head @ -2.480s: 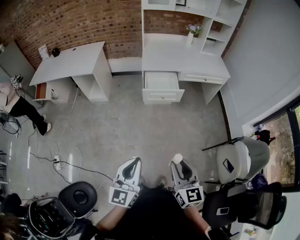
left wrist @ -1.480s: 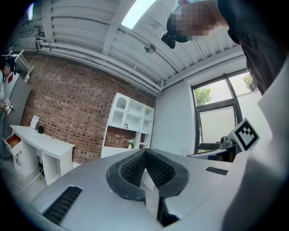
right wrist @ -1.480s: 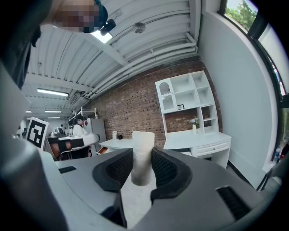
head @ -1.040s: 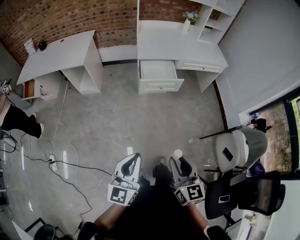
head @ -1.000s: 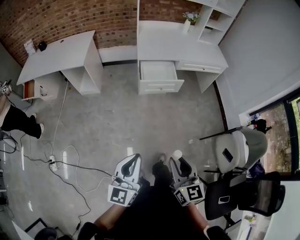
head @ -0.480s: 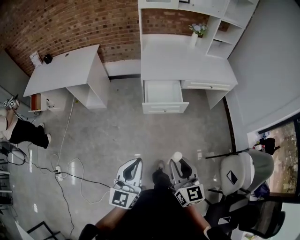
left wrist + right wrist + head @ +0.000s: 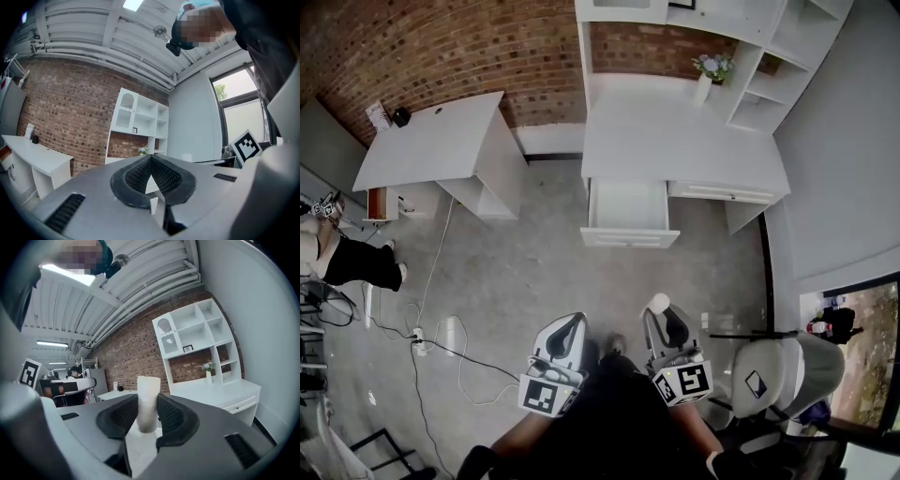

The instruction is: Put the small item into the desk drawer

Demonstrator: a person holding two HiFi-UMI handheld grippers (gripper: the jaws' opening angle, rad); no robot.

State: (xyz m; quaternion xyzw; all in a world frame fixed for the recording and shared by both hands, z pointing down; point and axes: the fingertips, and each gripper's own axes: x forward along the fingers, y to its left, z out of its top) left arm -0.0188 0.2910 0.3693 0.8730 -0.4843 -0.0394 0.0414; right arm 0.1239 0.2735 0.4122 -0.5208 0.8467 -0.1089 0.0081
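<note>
Ahead, desk drawer (image 7: 630, 238) nearer now; right gripper (image 7: 662, 317) jaws clamp small item (image 7: 656, 303), left gripper (image 7: 571, 325) jaws together.

hand-held gripper (image 7: 149, 417), white item (image 7: 148, 392) clamped (upright)

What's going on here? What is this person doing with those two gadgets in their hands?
A person holds tongs in each hand. The right tongs grip a small white item. The left tongs are closed and empty. Ahead, across the floor, a white desk stands with its drawer pulled open; the item is not in it yet.
</note>
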